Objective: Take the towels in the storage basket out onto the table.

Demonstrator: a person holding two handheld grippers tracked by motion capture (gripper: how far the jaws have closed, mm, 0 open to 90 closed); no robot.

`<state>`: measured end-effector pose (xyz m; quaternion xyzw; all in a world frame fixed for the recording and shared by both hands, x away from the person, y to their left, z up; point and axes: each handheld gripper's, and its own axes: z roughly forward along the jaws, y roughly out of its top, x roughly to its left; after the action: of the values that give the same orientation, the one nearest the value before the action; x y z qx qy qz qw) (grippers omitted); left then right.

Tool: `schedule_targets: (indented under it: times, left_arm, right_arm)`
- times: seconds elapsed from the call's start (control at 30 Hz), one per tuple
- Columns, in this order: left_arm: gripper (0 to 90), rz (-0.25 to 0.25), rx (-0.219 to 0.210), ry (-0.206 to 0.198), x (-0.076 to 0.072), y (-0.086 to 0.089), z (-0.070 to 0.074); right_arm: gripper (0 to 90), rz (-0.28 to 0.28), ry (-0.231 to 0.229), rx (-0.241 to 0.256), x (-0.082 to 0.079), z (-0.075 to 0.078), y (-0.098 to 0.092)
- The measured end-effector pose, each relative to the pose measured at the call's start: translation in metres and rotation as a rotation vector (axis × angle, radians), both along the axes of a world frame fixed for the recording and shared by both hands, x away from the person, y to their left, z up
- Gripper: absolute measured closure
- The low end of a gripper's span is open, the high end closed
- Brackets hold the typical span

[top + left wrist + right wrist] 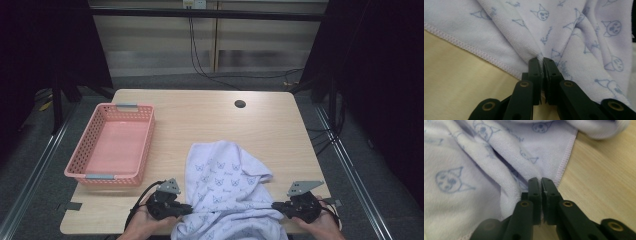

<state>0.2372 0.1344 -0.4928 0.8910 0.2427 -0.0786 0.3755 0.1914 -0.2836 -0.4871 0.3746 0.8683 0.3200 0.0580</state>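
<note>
At the near edge of the surface [280,125], I have the towel [225,190] pinched from both sides. It is a pale lilac cloth printed with small cat faces, lying crumpled just right of the pink basket [112,145] and spilling toward me over the near edge.

My left gripper [187,210] comes in from the towel's basket side. In the left gripper view its jaws are clamped together on a bunched fold of the towel [564,37], close beside the stitched hem [474,50] that runs slantwise across bare surface [456,82].

My right gripper [276,205] comes in from the side away from the basket. In the right gripper view it [541,182] is likewise clenched on the cloth [474,170], right by the hem [566,157], with bare surface [604,177] beyond.

What the coming move turns on, as I judge it: the two grips face each other along a line roughly parallel to the near edge, and most of the cloth lies beyond that line, heaped toward the far side. The stretch between the grippers looks gathered rather than taut. The basket stands off to the left, apart from the towel, so my left hand [145,225] is the one nearer to it, and any carry toward it would lead with that side.
</note>
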Motion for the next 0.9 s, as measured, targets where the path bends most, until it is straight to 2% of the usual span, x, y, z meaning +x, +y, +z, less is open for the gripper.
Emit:
schedule_targets:
  times: [0.03, 0.07, 0.1, 0.13, 0.17, 0.2, 0.23, 0.27, 0.3, 0.37, 0.4, 0.43, 0.47, 0.5, 0.53, 0.57, 0.6, 0.63, 0.67, 0.7, 0.73, 0.77, 0.8, 0.87, 0.9]
  left_arm:
    - [81.3, 0.011, -0.011, 0.006, 0.001, 0.001, 0.000]
    - [75.1, 0.032, -0.009, -0.003, 0.003, 0.002, 0.001]
    - [69.1, 0.032, -0.009, -0.003, 0.003, 0.002, 0.001]
    - [66.8, 0.050, -0.036, -0.025, 0.011, 0.002, 0.005]
    - [66.3, 0.050, -0.036, -0.025, 0.011, 0.002, 0.005]
    - [66.3, 0.056, -0.052, -0.034, 0.016, 0.000, 0.007]
    - [66.7, 0.075, -0.051, -0.053, 0.027, -0.006, 0.008]
    - [67.3, 0.086, -0.059, -0.066, 0.033, -0.009, 0.008]
    - [67.9, 0.086, -0.059, -0.066, 0.033, -0.009, 0.008]
    - [67.5, 0.093, -0.063, -0.064, 0.046, -0.015, 0.007]
    - [67.4, 0.107, -0.057, -0.076, 0.059, -0.019, 0.006]
    - [67.1, 0.107, -0.057, -0.076, 0.059, -0.019, 0.006]
    - [66.5, 0.149, -0.048, -0.110, 0.073, -0.019, 0.009]
    - [66.5, 0.149, -0.048, -0.110, 0.073, -0.019, 0.009]
    - [66.0, 0.206, -0.092, -0.087, 0.091, -0.014, 0.012]
    - [64.8, 0.206, -0.092, -0.087, 0.091, -0.014, 0.012]
    - [64.8, 0.241, -0.101, -0.093, 0.100, -0.012, 0.013]
    - [64.3, 0.264, -0.108, -0.091, 0.105, -0.010, 0.013]
    - [63.4, 0.290, -0.113, -0.095, 0.114, -0.008, 0.012]
    - [62.3, 0.290, -0.113, -0.095, 0.114, -0.008, 0.012]
    - [61.3, 0.308, -0.080, -0.109, 0.120, -0.008, 0.009]
    - [60.6, 0.308, -0.080, -0.109, 0.120, -0.008, 0.009]
    - [59.7, 0.339, -0.084, -0.088, 0.127, -0.006, 0.003]
    - [58.9, 0.356, -0.078, -0.083, 0.133, -0.007, -0.002]
    - [58.5, 0.355, -0.077, -0.086, 0.134, -0.007, -0.003]
  right_arm:
    - [82.0, -0.003, -0.013, 0.009, 0.001, 0.001, 0.001]
    - [81.1, -0.014, -0.020, 0.040, 0.005, 0.003, 0.000]
    - [81.1, -0.014, -0.020, 0.040, 0.005, 0.003, 0.000]
    - [76.5, -0.035, -0.064, 0.093, 0.015, 0.007, 0.000]
    - [76.5, -0.035, -0.064, 0.093, 0.015, 0.007, 0.000]
    - [75.2, -0.050, -0.084, 0.098, 0.021, 0.009, 0.002]
    - [72.1, -0.053, -0.121, 0.119, 0.037, 0.016, 0.008]
    - [70.2, -0.060, -0.132, 0.120, 0.042, 0.018, 0.011]
    - [70.2, -0.060, -0.132, 0.120, 0.042, 0.018, 0.011]
    - [67.0, -0.051, -0.158, 0.131, 0.055, 0.023, 0.019]
    - [62.8, -0.046, -0.164, 0.128, 0.069, 0.021, 0.029]
    - [62.8, -0.046, -0.164, 0.128, 0.069, 0.021, 0.029]
    - [59.8, -0.022, -0.157, 0.122, 0.079, 0.017, 0.039]
    - [59.8, -0.022, -0.157, 0.122, 0.079, 0.017, 0.039]
    - [57.8, 0.000, -0.146, 0.094, 0.085, 0.009, 0.050]
    - [57.8, 0.000, -0.146, 0.094, 0.085, 0.009, 0.050]
    - [56.8, 0.009, -0.140, 0.086, 0.086, 0.006, 0.053]
    - [55.8, 0.013, -0.141, 0.053, 0.088, 0.000, 0.057]
    - [65.5, -0.005, -0.145, 0.035, 0.089, -0.004, 0.059]
    - [65.5, -0.005, -0.145, 0.035, 0.089, -0.004, 0.059]
    - [81.2, -0.014, -0.148, 0.044, 0.089, -0.002, 0.057]
    - [81.2, -0.014, -0.148, 0.044, 0.089, -0.002, 0.057]
    - [86.0, -0.031, -0.157, 0.067, 0.089, 0.000, 0.052]
    - [86.3, -0.038, -0.157, 0.076, 0.089, 0.002, 0.049]
    - [86.5, -0.056, -0.156, 0.109, 0.090, 0.005, 0.042]
